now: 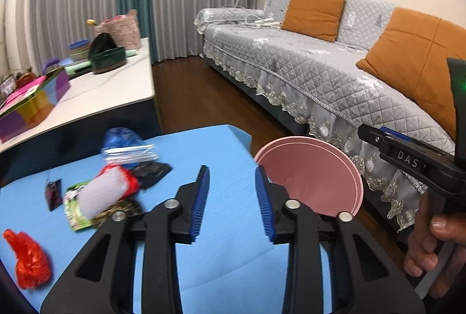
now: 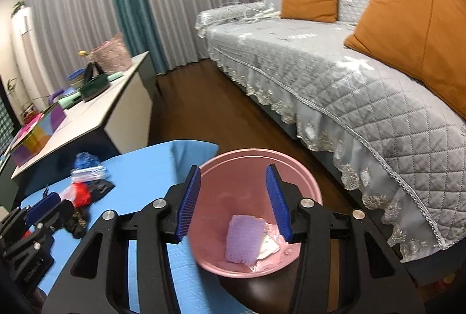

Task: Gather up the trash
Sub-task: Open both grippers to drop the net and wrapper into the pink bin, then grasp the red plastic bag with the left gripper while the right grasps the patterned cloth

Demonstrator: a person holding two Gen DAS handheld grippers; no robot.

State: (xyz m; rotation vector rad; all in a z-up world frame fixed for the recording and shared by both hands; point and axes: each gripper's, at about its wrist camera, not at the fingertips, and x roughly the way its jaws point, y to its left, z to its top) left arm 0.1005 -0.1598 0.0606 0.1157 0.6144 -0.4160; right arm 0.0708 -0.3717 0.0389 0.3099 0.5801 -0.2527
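Note:
A pink bin stands off the right edge of the blue table; it also shows in the left wrist view. Inside lie a purple cloth and clear wrappers. My right gripper is open and empty above the bin. My left gripper is open and empty above the table, right of the trash pile: a red-and-white wrapper, a green packet, a black wrapper, a blue bag, a silver packet, a red crumpled bag and a small dark tag.
A grey quilted sofa with orange cushions runs along the right. A white cabinet behind the table carries boxes, bowls and a basket. Dark wood floor lies between them. The right gripper's body and a hand show at the right edge.

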